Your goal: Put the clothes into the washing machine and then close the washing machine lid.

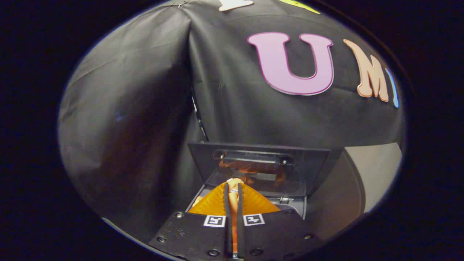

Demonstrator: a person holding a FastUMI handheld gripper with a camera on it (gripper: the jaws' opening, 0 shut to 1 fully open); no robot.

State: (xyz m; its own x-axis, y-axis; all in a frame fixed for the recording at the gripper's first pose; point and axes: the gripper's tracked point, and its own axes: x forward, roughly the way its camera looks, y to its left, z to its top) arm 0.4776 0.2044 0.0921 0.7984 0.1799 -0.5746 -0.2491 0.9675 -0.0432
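Observation:
My gripper (233, 188) hangs just above the open top of a small grey washing machine (291, 207). Its two orange ribbed fingers (210, 203) are drawn close together, with a thin strip of orange cloth (234, 217) pinched between the black pads. A pale end of the cloth pokes out at the fingertips. The machine's dark see-through lid (308, 170) stands upright just beyond the fingers and mirrors the orange of the fingers and cloth. The drum under the fingers is hidden.
The black cloth wall (145, 108) wraps closely behind and to the left of the machine. To the right of the lid a pale surface (377, 170) shows past a dark curved edge.

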